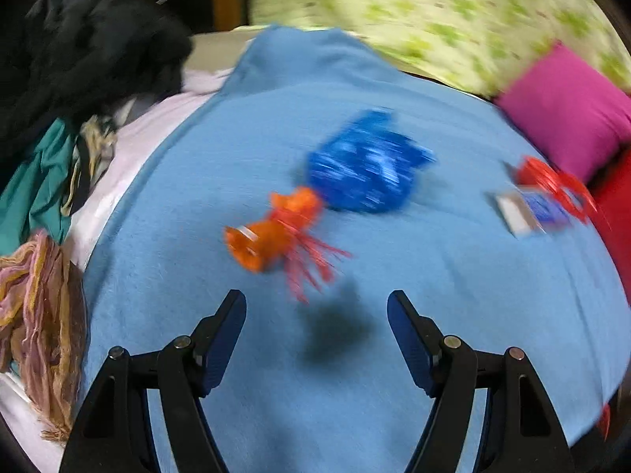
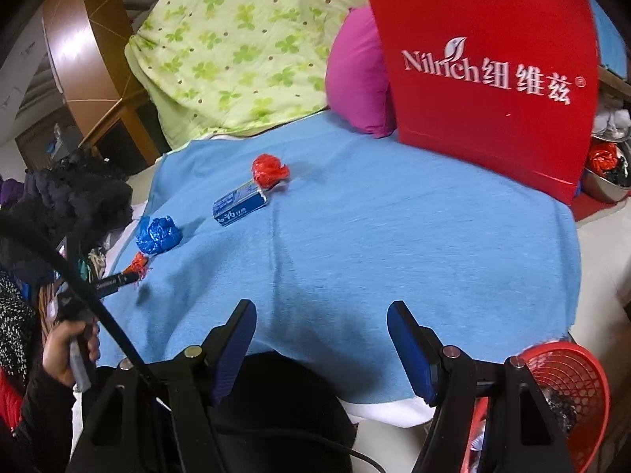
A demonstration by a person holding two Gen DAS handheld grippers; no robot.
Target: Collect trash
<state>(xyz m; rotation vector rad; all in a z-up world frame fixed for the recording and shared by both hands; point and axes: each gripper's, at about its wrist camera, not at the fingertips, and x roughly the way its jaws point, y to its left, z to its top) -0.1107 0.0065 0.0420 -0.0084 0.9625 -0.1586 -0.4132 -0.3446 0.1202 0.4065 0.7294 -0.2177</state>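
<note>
Trash lies on a light blue blanket (image 1: 276, 414). An orange crumpled wrapper (image 1: 272, 232) with red fringe sits just ahead of my open, empty left gripper (image 1: 316, 307). Behind it is a blue crumpled foil wrapper (image 1: 366, 161), and to the right a small blue and white box (image 1: 528, 207) and a red crumpled wrapper (image 1: 552, 181). The right wrist view shows the same orange wrapper (image 2: 139, 263), blue foil (image 2: 158, 234), box (image 2: 238, 203) and red wrapper (image 2: 270, 171) far left. My right gripper (image 2: 321, 321) is open and empty over the blanket's near edge (image 2: 355, 276).
A red mesh basket (image 2: 568, 386) stands at the lower right below the bed edge. A red paper bag (image 2: 493, 75) and a magenta pillow (image 2: 355, 79) stand at the back. A green floral quilt (image 2: 236, 39) lies behind. Dark clothes (image 1: 86, 51) pile at the left.
</note>
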